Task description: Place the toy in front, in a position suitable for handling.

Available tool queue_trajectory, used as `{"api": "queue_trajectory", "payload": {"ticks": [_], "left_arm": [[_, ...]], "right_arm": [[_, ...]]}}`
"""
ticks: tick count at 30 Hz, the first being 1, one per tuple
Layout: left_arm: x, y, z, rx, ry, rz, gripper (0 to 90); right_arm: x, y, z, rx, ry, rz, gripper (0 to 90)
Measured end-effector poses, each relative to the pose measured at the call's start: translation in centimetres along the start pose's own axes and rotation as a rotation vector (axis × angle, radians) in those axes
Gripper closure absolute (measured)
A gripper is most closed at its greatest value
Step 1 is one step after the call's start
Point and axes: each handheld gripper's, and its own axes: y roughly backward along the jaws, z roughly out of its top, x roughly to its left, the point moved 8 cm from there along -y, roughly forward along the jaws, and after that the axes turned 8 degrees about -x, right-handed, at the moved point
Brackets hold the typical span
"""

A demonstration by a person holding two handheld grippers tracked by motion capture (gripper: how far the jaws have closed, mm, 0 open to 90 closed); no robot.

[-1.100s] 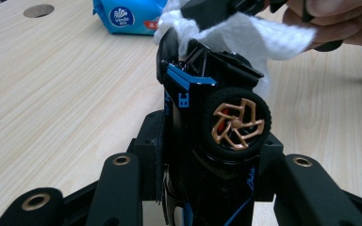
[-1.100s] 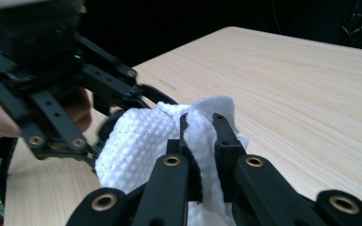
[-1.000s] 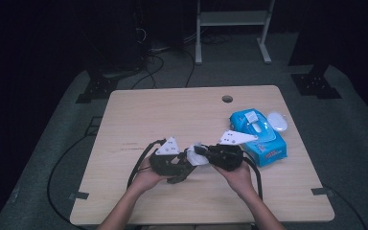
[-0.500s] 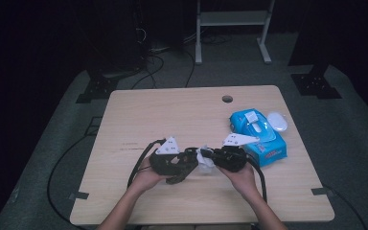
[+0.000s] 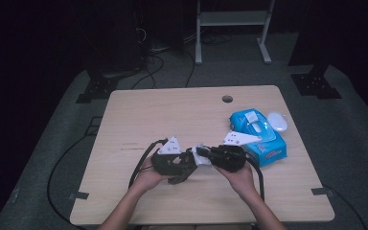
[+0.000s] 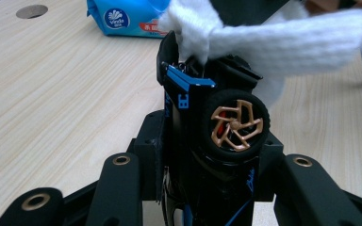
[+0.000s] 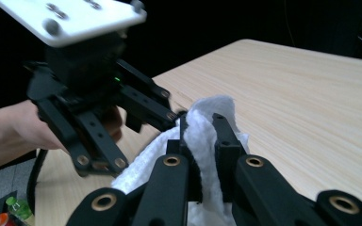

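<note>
My left gripper (image 6: 207, 141) is shut on a black-and-blue toy car (image 6: 188, 99) with a gold-spoked wheel (image 6: 235, 125), held nose up between its jaws. My right gripper (image 7: 202, 125) is shut on a white tissue (image 7: 200, 141). In the left gripper view the tissue (image 6: 283, 42) presses against the top of the car. In the high view both grippers meet at the table's front middle, left gripper (image 5: 182, 167) and right gripper (image 5: 203, 154) tip to tip, with the tissue (image 5: 199, 158) between them.
A blue tissue pack (image 5: 261, 139) lies just right of my right hand, with a white oval object (image 5: 278, 120) behind it. The wooden table (image 5: 172, 115) has a cable hole (image 5: 227, 99) at the back. Cables trail off the front-left edge.
The right gripper with the tissue has shifted slightly against the toy car. The left hand has stayed put.
</note>
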Motion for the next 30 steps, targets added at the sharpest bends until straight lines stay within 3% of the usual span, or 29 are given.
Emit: {"api": "queue_trajectory", "payload": {"ticks": [5,11,17,27,30], "left_arm": [[-0.2,0.1,0.1,-0.013,0.004,-0.003,57.2],[0.0,0.2,-0.1,-0.006,0.001,-0.008,57.2],[-0.1,0.0,-0.2,-0.002,0.006,-0.012,57.2],[0.2,0.1,-0.1,-0.016,0.021,-0.015,57.2],[0.2,0.0,-0.1,-0.011,0.021,-0.021,57.2]], "right_arm": [[0.5,-0.5,0.5,-0.005,0.025,0.012,85.4],[-1.3,0.0,-0.8,0.003,-0.031,-0.022,85.4],[-2.4,0.2,-2.9,0.053,-0.061,-0.052,85.4],[-3.4,0.3,-4.8,0.152,-0.055,-0.082,85.4],[-3.9,0.7,-5.1,0.150,-0.077,-0.092,85.3]]}}
